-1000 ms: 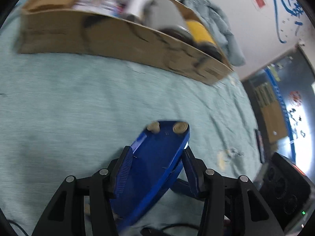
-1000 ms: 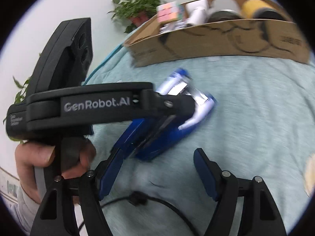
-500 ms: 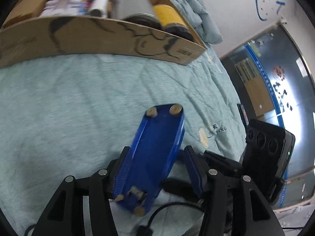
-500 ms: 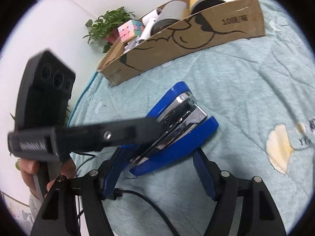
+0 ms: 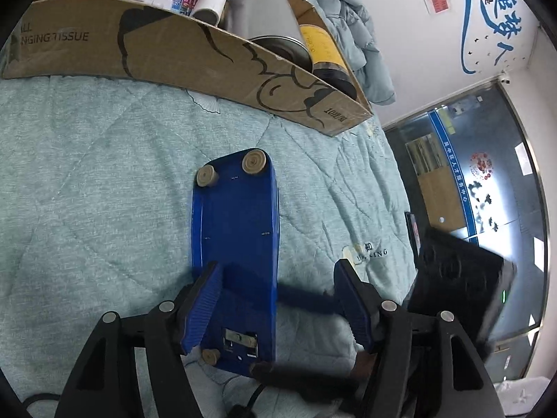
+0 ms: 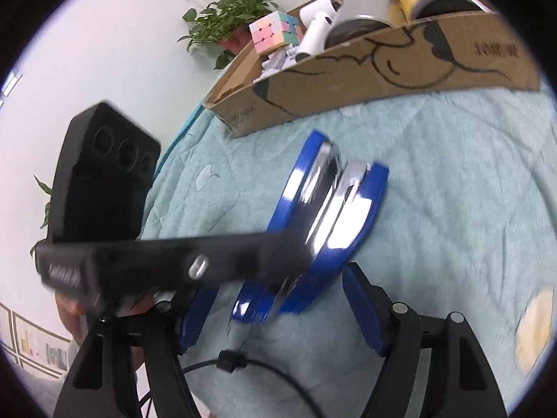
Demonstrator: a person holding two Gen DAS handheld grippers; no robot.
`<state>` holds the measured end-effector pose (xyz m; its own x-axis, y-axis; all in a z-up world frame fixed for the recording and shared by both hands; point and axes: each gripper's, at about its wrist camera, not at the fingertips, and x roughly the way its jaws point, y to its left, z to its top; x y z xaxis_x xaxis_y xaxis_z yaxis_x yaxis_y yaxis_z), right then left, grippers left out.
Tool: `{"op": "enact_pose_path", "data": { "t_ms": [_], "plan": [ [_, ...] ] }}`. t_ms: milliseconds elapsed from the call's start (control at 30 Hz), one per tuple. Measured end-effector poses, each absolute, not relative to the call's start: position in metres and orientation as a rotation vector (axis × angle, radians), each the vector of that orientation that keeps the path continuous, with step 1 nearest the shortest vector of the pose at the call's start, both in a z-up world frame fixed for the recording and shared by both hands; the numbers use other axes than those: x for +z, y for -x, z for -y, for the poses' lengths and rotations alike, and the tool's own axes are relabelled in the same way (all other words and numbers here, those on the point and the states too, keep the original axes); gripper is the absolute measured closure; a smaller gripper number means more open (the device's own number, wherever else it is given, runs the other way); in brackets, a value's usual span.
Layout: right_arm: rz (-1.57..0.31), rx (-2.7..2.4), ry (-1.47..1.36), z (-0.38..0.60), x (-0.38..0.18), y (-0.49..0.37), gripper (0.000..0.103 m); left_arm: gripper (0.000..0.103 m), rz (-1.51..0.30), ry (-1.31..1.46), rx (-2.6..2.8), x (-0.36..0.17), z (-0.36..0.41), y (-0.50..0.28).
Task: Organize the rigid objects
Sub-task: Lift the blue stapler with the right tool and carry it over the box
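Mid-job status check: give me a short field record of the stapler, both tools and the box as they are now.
stapler: blue stapler, underside facing the left wrist camera, over the teal quilt
left tool: left tool open; one finger at the stapler's edge, the other apart from it
right tool: right tool open, fingers either side of the stapler, no contact visible
support: cannot tell whether the stapler rests on the quilt
box: cardboard box beyond the stapler, holding a pastel cube, white hair dryer and silver tin
stapler in box: no
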<state>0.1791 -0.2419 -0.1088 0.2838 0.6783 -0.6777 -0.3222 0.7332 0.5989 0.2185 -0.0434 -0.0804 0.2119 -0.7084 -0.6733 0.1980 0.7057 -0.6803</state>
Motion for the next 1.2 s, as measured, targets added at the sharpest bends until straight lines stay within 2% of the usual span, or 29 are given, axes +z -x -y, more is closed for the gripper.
{"op": "enact_pose_path", "data": {
  "t_ms": [233,267,300,367,500,700,767,833,867,1200],
  "plan": [
    [-1.018,0.551,-0.325,0.236,-0.107,-0.171,0.027,0.037,-1.219,0.506,-0.693,-0.084,0.049,-0.219],
    [-1.004,0.501,-0.269,0.235,-0.105,-0.170,0.034,0.037,-1.218,0.514,-0.689,-0.085,0.046,-0.219],
    [-1.006,0.466,-0.212,0.234,-0.105,-0.171,0.045,0.035,-1.213,0.504,-0.659,-0.085,0.043,-0.219],
    [-1.027,0.480,-0.221,0.235,-0.107,-0.174,0.051,0.030,-1.191,0.503,-0.607,-0.085,0.035,-0.220],
    [-1.021,0.449,-0.241,0.235,-0.106,-0.175,0.057,0.022,-1.184,0.528,-0.582,-0.089,0.027,-0.222],
    [-1.103,0.562,-0.497,0.249,-0.118,-0.185,0.063,0.022,-1.203,0.518,-0.613,-0.097,0.036,-0.223],
    [-1.125,0.582,-0.554,0.251,-0.122,-0.187,0.064,0.025,-1.194,0.495,-0.616,-0.097,0.042,-0.222],
    [-1.139,0.589,-0.584,0.249,-0.121,-0.185,0.064,0.047,-1.174,0.453,-0.590,-0.096,0.046,-0.224],
    [-1.139,0.587,-0.587,0.249,-0.122,-0.184,0.064,0.050,-1.165,0.430,-0.576,-0.095,0.048,-0.224],
    [-1.064,0.599,-0.481,0.231,-0.095,-0.193,0.065,0.050,-1.044,0.427,-0.549,-0.065,0.031,-0.223]
  ]
}}
